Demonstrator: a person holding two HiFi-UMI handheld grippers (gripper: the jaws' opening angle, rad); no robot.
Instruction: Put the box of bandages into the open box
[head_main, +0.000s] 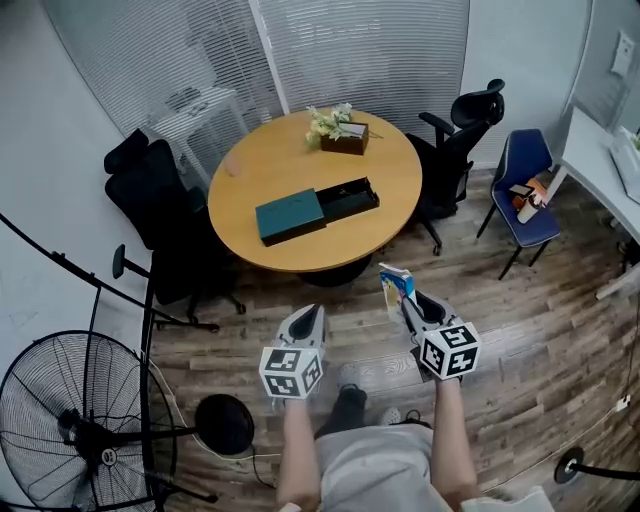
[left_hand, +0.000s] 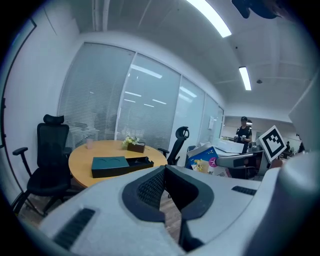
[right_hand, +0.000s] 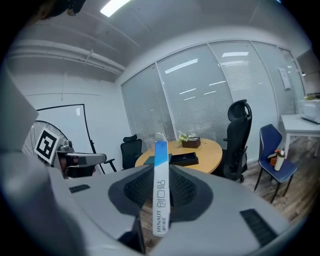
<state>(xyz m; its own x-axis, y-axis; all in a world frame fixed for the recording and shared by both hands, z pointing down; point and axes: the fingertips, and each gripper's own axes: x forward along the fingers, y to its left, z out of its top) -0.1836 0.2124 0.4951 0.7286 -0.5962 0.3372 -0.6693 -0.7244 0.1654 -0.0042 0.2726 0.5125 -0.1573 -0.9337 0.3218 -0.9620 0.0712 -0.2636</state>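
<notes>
The box of bandages, a flat blue and white carton, stands on edge between the pads of my right gripper, which is shut on it above the wooden floor. In the right gripper view the carton rises upright out of that gripper. It also shows in the left gripper view. My left gripper hangs beside it, shut and empty. The open box, dark with a teal lid slid half aside, lies on the round wooden table ahead, well beyond both grippers.
A flower arrangement stands at the table's far side. Black office chairs flank the table, and a blue chair stands by a white desk. A floor fan is at the near left. A person stands far off.
</notes>
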